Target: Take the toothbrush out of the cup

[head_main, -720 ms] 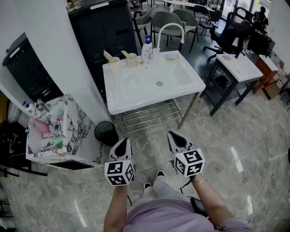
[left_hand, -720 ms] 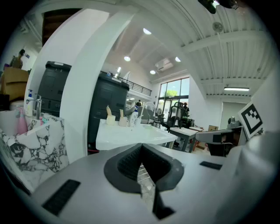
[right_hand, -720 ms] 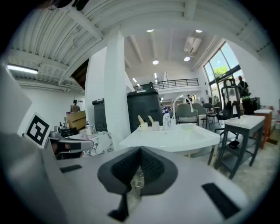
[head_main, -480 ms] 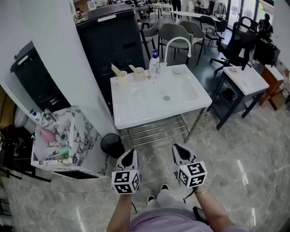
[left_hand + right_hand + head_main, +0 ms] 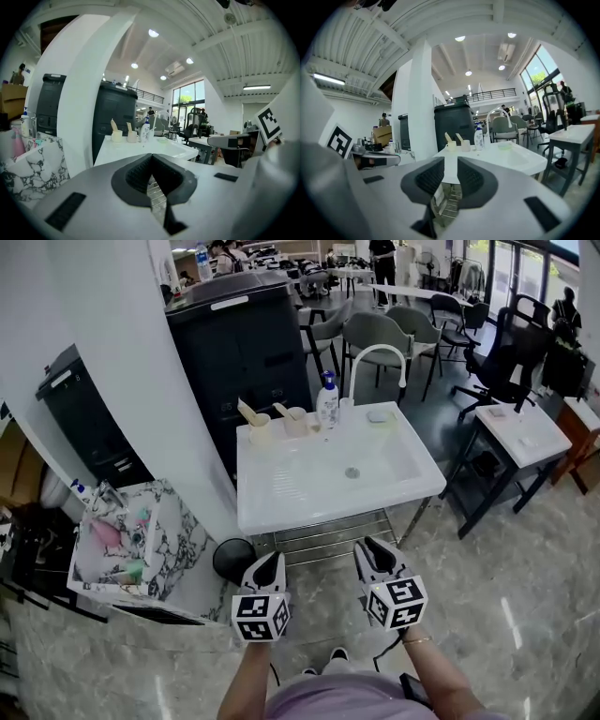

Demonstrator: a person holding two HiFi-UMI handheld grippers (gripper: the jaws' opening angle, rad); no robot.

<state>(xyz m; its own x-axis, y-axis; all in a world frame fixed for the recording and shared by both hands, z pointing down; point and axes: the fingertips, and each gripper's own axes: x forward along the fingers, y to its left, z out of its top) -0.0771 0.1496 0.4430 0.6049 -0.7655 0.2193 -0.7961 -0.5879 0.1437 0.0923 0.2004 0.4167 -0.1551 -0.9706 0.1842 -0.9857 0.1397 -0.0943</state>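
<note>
Leaning up-left: toothbrush (image 5: 247,412) in cup (image 5: 260,430) (long axis tilted) | left tool (image 5: 266,563) pressed together | right tool (image 5: 372,547) slightly spread, empty

A big open-plan office hall with a mock washroom corner set up in it. Grey office chairs (image 5: 380,338) and a black swivel chair (image 5: 502,367) stand around a white desk (image 5: 525,432) on a polished stone floor (image 5: 525,587). A high ribbed ceiling (image 5: 487,23), tall windows (image 5: 536,70) and an upper gallery railing (image 5: 487,96) show the hall's size. A free-standing white sink (image 5: 281,512) on a metal frame carries a curved tap (image 5: 375,357), a soap bottle (image 5: 327,401) and two cups (image 5: 260,430), beside a tall black cabinet (image 5: 244,343).
</note>
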